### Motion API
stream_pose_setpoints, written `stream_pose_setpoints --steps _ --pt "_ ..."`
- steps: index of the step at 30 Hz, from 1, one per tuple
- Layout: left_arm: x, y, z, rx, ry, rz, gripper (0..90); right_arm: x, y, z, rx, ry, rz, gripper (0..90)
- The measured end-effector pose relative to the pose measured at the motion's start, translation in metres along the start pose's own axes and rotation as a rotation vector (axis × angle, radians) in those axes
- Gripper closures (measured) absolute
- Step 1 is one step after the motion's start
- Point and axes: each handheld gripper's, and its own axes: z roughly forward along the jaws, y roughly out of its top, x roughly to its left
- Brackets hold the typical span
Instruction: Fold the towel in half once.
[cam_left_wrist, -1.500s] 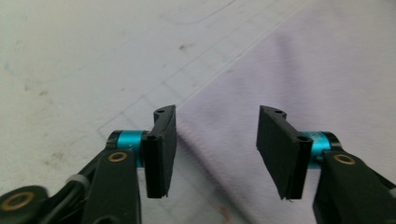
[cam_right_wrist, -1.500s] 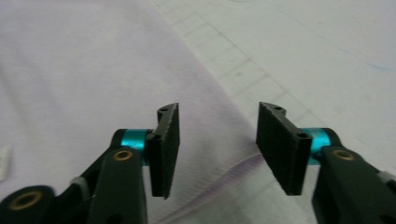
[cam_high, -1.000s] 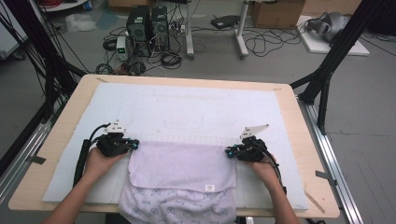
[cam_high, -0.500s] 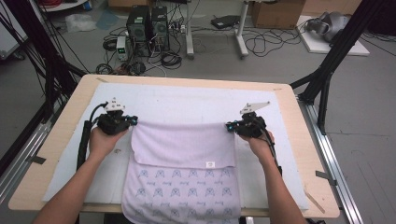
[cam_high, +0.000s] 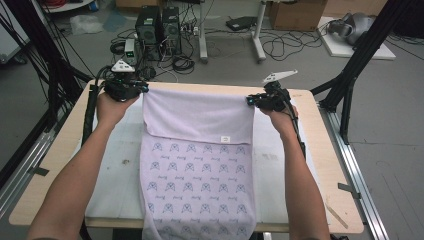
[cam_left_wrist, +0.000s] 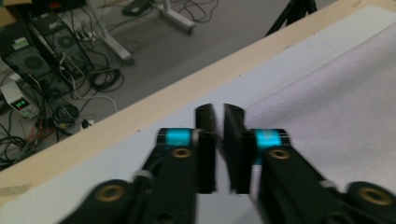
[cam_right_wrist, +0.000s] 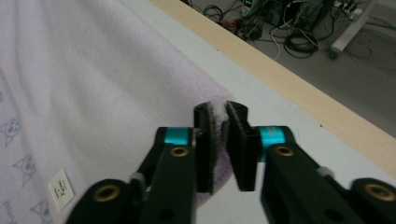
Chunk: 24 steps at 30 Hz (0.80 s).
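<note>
Lilac patterned terry towel (cam_high: 197, 165), far corners between the just-loosening jaws of left gripper (cam_high: 141, 90) and right gripper (cam_high: 251, 101), stretched flat across the white-matted wooden desk (cam_high: 60, 165) for folding.

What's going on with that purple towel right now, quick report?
Left gripper and right gripper: jaws just easing open, towel corners between them. Towel stretched along the table far edge, near end hanging over the front. Nothing in the way.

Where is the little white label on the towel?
In the high view the label sits on the towel, at the fold's edge, right of middle.
</note>
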Motion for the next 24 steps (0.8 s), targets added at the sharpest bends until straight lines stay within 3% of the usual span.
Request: stream_pose_setpoints --steps 5,6,7,9,11,17,24 --pt "-0.003 -0.032 0.009 0.050 -0.044 -0.016 63.5 -0.003 -0.027 0.011 0.029 0.021 0.065 57.9" --pt "-0.004 -0.038 0.011 0.068 -0.055 -0.021 62.0 -0.003 -0.030 0.014 0.056 0.053 0.087 55.9" --pt "-0.006 -0.044 0.012 0.073 -0.065 -0.022 60.4 -0.001 -0.033 0.015 0.071 0.066 0.087 55.9" --pt "-0.011 -0.055 0.011 0.069 -0.093 -0.024 60.1 0.008 -0.039 0.013 0.045 0.046 0.042 56.5" --pt "-0.017 -0.065 0.011 0.068 -0.127 -0.025 59.5 0.014 -0.045 0.014 0.053 0.062 0.040 56.0" --pt "-0.038 -0.094 0.012 0.090 -0.209 0.018 60.1 0.035 -0.069 0.015 0.050 0.100 0.015 55.3" --pt "-0.052 -0.114 0.016 0.126 -0.260 0.055 63.8 0.054 -0.095 0.021 0.069 0.136 0.007 56.1"
